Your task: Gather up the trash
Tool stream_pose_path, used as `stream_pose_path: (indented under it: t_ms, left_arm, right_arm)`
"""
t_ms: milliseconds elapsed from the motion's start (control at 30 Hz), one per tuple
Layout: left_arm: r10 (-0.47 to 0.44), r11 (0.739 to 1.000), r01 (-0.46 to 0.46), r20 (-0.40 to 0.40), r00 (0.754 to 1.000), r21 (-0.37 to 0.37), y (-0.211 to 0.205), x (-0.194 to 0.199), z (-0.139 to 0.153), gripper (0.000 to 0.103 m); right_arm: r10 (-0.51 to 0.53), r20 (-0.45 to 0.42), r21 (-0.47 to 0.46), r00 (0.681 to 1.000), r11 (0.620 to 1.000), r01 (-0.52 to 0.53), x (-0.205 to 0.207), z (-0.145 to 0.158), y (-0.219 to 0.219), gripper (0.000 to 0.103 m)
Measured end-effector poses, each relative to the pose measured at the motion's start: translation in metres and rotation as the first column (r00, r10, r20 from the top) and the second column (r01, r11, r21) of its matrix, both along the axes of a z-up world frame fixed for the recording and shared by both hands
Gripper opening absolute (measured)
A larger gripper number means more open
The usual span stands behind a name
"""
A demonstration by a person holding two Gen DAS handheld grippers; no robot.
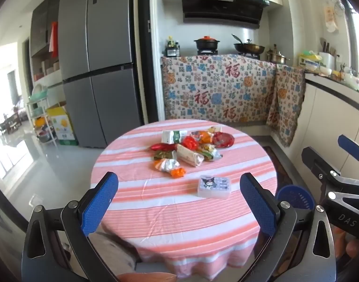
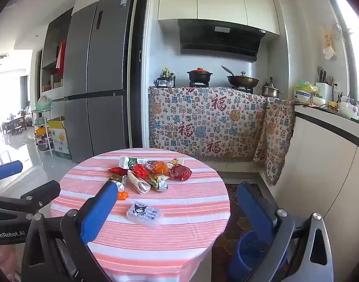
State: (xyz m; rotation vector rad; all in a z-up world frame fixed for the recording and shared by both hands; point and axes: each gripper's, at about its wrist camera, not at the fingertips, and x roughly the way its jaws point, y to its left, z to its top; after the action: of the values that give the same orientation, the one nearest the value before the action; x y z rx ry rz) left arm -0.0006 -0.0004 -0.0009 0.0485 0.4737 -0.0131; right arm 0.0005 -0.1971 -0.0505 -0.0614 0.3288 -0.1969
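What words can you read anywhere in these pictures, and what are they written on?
"DAS": on the right gripper, seen from the left camera.
"GenRobot.AI": on the left gripper, seen from the right camera.
"福": big red character, repeated on the patterned cloth.
Fridge sticker, milk carton, cartoon box: print too small to read.

Pink-and-white striped tablecloth, blue fingers, colourful wrappers.

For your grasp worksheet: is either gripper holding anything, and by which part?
Nothing is held. The left gripper and right gripper are both open and empty, short of the wrappers on the table.
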Motion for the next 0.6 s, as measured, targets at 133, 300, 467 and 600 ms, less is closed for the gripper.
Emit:
stream_pose_path:
  t_ms: [133, 300, 467, 600]
  left_arm:
    - [0.005, 1.000, -0.005, -0.034, 0.999, -0.006, -0.0014, 0.0042, 0.0008, 0.103]
    - [0.006, 1.000, -0.006, -0.033, 0.999, -0.006, -0.0021, 0.0056, -0.0024, 0.103]
    - [0.005, 1.000, -0.005, -0.032, 0.999, -0.007, -0.0002, 0.0049, -0.0034, 0.103]
    - [0.003, 1.000, -0.004, -0.034, 0.999, -0.007, 0.0002, 0.0046, -0.0052, 0.103]
  right_arm:
    - [0.010, -0.011, 0.009, 1.000, 1.000, -0.010, 0.0012, -0.0020, 0.0015, 0.103]
    - [0.010, -0.003, 0.011, 1.000, 1.000, -0.010, -0.0010, 0.0023, -0.0020, 0.103]
    - [0.009, -0.007, 0.003, 1.000, 1.000, -0.009, -0.0016, 0.0031, -0.0002, 0.103]
    - [0.009, -0.007, -0.001, 1.000, 1.000, -0.009, -0.0018, 0.0026, 0.0008, 0.103]
